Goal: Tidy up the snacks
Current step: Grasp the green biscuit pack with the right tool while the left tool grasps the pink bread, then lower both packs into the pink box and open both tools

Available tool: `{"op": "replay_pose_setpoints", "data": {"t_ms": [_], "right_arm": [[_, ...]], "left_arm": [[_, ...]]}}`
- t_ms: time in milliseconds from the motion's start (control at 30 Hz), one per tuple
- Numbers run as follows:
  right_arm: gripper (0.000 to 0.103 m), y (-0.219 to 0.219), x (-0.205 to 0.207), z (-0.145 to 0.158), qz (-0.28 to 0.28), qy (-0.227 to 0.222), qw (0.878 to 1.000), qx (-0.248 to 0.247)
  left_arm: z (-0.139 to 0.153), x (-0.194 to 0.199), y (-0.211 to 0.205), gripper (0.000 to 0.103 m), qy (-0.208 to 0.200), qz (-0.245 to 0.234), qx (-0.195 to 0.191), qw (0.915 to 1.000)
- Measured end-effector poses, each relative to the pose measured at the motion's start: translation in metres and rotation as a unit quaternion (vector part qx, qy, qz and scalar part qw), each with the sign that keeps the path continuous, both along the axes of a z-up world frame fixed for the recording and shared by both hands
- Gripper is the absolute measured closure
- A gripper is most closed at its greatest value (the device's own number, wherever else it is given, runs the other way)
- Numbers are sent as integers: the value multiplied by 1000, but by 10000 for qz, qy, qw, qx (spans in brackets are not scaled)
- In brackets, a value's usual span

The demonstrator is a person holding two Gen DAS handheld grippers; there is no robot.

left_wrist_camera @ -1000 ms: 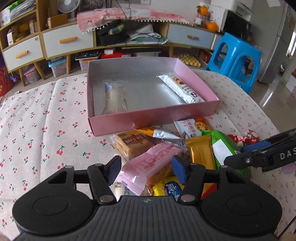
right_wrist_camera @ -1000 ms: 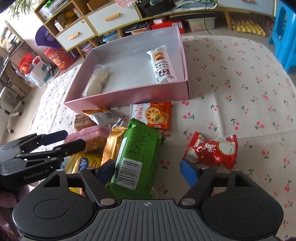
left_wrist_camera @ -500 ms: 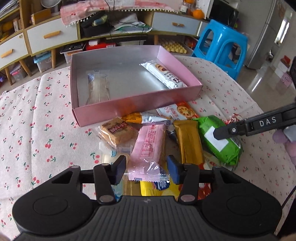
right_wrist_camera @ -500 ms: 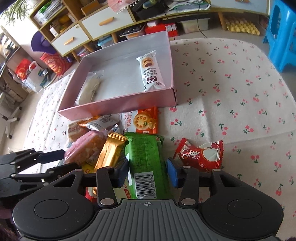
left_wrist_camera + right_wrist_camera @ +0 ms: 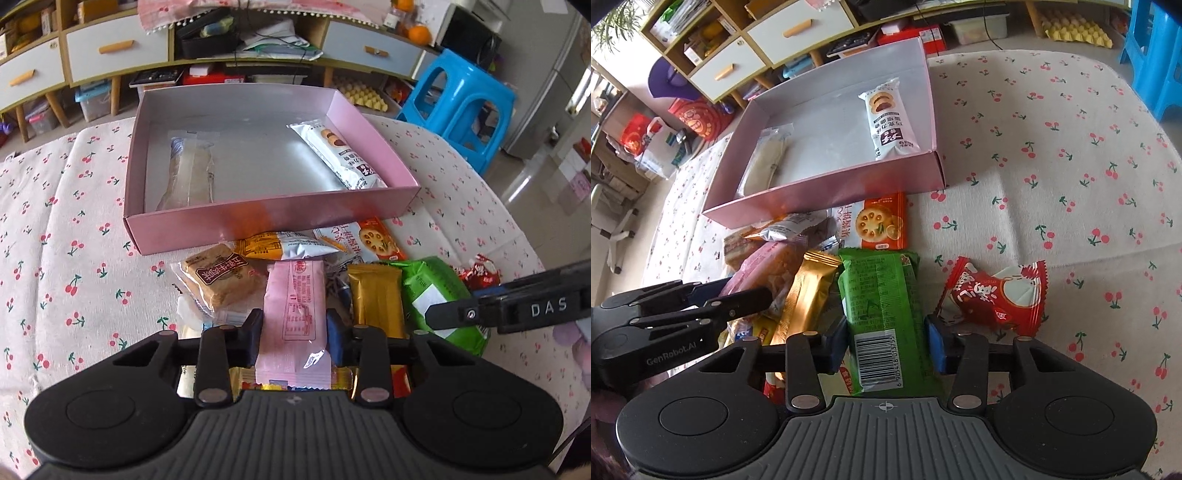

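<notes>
A pink box (image 5: 266, 218) (image 5: 827, 195) holds a clear-wrapped snack (image 5: 188, 173) and a white biscuit pack (image 5: 338, 155). A pile of snacks lies in front of it. My left gripper (image 5: 293, 334) is shut on the pink snack pack (image 5: 295, 306), its pads pressing both sides. My right gripper (image 5: 886, 343) is shut on the green snack pack (image 5: 882, 306). A gold pack (image 5: 375, 299) lies between the two, with a brown biscuit pack (image 5: 218, 277), an orange cracker pack (image 5: 882, 221) and a red candy bag (image 5: 993, 291) around them.
The table carries a cherry-print cloth (image 5: 1052, 166). A blue stool (image 5: 458, 107) stands at the right behind the table. Cabinets with drawers (image 5: 118, 55) line the back wall. More small packs lie under the held ones.
Both grippers have closed in from open and now clamp their packs, the left on the pink one and the right on the green one. Both cameras have risen slightly.
</notes>
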State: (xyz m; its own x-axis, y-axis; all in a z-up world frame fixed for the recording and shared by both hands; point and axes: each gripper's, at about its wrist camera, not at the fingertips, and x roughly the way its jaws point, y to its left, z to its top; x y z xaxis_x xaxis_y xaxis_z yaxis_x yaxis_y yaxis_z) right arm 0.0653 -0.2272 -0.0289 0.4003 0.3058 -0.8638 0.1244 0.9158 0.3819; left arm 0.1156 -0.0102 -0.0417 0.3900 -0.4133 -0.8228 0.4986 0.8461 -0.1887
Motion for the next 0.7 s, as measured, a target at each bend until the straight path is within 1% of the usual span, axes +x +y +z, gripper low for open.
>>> {"op": "replay_pose_setpoints", "data": {"t_ms": [267,400,700], "right_arm": [[61,-1,-1,9,-37,-115,9999,24],[61,-2,-2,17,-89,-200,9997,61],[61,-6,-2,37,-200,-459,9985,206]], "left_arm": [[10,-5,5,73,92,279,-29,9996],[18,-8,4,73,68,293,-88,9995],[36,-20,8,73,-62,239,-380,9990]]}}
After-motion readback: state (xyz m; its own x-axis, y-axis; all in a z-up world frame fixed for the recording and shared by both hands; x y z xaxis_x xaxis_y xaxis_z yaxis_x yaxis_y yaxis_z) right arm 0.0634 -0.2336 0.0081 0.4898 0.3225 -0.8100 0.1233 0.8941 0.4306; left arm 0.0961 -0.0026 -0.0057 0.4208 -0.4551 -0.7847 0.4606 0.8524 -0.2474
